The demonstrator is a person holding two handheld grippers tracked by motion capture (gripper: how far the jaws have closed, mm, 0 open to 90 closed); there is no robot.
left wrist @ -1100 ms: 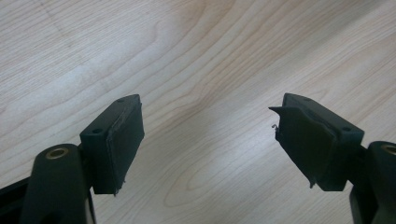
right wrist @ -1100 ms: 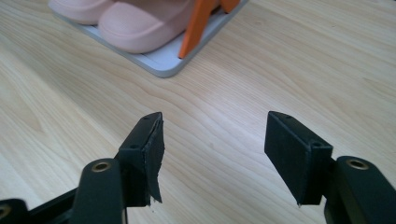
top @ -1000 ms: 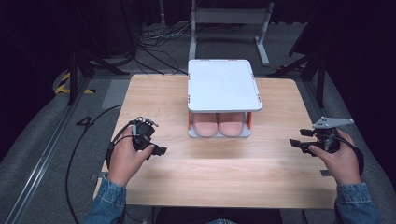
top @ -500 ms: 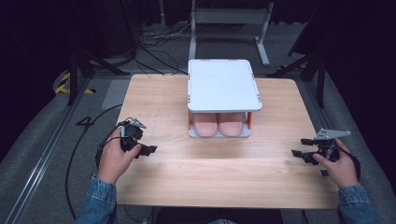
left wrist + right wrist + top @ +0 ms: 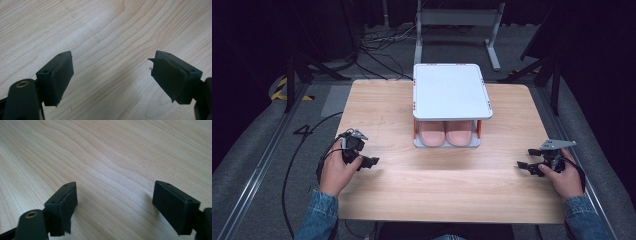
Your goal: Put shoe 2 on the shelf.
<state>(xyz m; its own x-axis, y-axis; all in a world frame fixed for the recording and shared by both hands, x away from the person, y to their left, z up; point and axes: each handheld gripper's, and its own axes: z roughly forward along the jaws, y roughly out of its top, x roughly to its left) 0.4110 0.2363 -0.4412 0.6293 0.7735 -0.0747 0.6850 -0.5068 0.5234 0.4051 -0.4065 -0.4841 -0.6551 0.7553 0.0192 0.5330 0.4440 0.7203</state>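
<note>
Showing slippers from above.

Light wooden table with a pretty visible grain, sitting on grey carpeted floor. Behind it there's a grey metal stand with a tangle of black cables next to it. Bit of yellow-black hazard tape off to the left, plus a "4" marked on the floor.
</note>
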